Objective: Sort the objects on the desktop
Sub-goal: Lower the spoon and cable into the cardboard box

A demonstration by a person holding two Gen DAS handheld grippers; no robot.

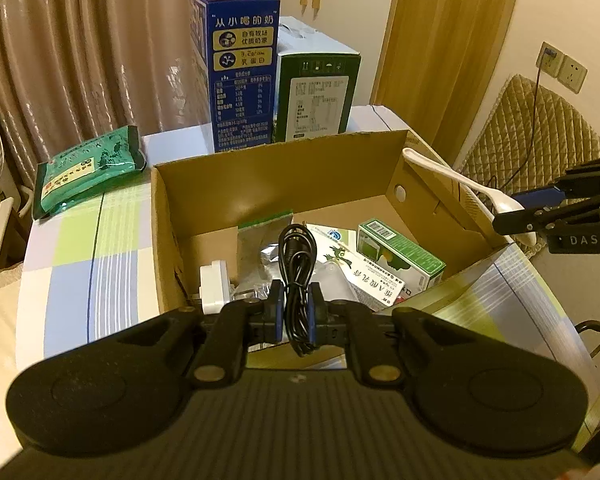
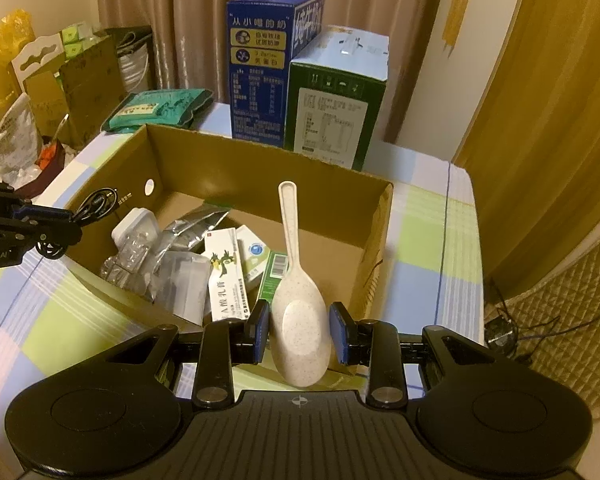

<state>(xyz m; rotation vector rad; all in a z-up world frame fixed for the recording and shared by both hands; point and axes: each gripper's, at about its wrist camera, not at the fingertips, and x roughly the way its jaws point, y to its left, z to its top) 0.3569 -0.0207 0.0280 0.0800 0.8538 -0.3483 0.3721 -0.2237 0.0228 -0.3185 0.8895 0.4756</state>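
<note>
Cardboard box [image 1: 260, 168] on the checked tabletop [image 1: 80, 264] is the drop target: left tongs [image 1: 296, 312] clamp a coiled black cable [image 1: 298, 264], right tongs [image 2: 300, 332] grip a speckled rice spoon [image 2: 300, 320], both at its near rim; next I'd carry them over and let go.

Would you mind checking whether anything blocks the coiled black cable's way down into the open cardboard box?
Nothing visible does: the left tongs hold the coiled black cable above the open-topped cardboard box.
</note>
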